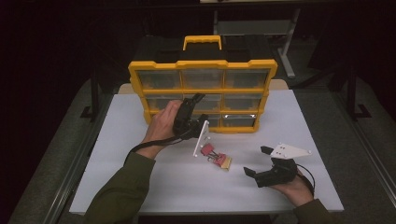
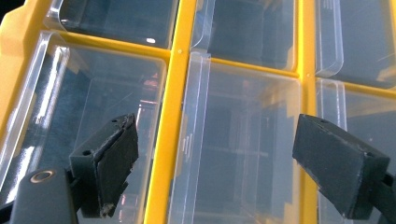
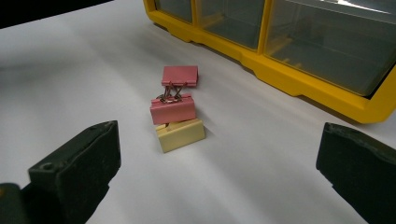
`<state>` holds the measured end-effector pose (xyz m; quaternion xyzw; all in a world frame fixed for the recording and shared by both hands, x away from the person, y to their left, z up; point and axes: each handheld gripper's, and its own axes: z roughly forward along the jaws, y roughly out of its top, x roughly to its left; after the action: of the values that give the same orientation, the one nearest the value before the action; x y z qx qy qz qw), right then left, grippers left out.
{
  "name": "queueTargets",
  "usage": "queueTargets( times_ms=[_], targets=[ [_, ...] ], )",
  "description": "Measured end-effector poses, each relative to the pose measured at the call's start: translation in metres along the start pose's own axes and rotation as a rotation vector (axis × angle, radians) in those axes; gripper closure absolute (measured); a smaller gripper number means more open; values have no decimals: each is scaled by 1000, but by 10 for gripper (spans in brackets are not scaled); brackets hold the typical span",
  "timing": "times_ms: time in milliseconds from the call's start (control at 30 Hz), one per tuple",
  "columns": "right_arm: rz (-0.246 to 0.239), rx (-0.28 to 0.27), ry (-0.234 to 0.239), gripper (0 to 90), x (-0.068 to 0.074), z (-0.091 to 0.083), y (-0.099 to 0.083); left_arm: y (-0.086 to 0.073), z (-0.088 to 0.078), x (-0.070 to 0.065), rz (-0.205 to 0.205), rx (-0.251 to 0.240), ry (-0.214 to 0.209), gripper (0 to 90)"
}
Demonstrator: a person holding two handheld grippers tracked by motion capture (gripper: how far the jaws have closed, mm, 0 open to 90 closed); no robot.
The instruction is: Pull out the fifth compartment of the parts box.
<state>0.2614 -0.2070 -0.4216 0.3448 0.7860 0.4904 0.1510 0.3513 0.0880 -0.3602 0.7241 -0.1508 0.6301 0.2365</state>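
Drawer (image 2: 233, 154) in the yellow organizer's (image 1: 202, 64) middle row sits between the left tongs' (image 1: 198, 98) released jaws; square them on its front lip before pulling. Right tongs (image 1: 256, 161) wait released over the desk (image 1: 308, 140).

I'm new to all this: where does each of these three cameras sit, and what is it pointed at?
High view: above the person's side, looking forward and down on the white table; both forearms, left gripper and right gripper show.
Left gripper view: rides the left gripper, facing the yellow organizer's clear drawers; its open black jaws show.
Right gripper view: rides the right gripper, facing the binder clips; its open jaws show.
Shared: all three show the yellow organizer; high and right gripper views show the clips.
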Motion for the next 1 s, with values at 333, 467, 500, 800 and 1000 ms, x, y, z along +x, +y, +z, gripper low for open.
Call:
queueTargets(
  times_ms=[333,467,500,800,1000],
  targets=[
    [1,0,-1,0,0,0,0,-1,3,1,10,24,32,249],
    [-1,-2,-1,0,0,0,0,-1,4,1,14,29,37,279],
    [-1,-2,-1,0,0,0,0,-1,4,1,18,32,35,296],
    [-1,-1,-1,0,0,0,0,-1,5,1,16,44,44,368],
    [2,0,0,0,0,0,0,-1,5,3,12,48,52,426]
  ],
)
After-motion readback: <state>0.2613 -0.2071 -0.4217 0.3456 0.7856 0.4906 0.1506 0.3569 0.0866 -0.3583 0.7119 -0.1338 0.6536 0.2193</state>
